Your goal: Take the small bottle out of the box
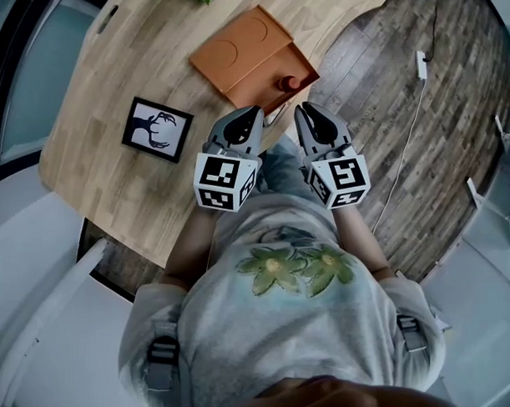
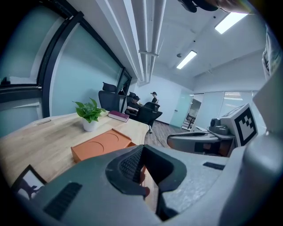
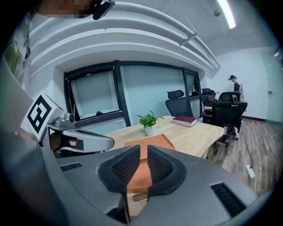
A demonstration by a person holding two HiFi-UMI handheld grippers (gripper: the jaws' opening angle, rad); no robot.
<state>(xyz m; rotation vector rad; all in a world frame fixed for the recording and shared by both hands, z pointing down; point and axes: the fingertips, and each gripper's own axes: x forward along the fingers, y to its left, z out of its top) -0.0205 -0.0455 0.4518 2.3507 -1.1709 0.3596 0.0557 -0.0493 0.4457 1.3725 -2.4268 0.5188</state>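
Left tongs [image 1: 250, 113] and right tongs [image 1: 306, 110] both pinched closed, nothing in them, at the desk [image 1: 109, 95] edge. Bottle [image 1: 291, 82] stands in the box [image 1: 241, 50] tray, corner nearest me. Risk: going in closed knocks it over, or shoves the box off the edge.

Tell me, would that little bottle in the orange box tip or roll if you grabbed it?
Probably light: the small bottle is tiny beside the orange box. It seems to stand upright in the open half, so a sideways nudge could tip it. Its round top suggests it might then roll, though the box walls would likely stop it.
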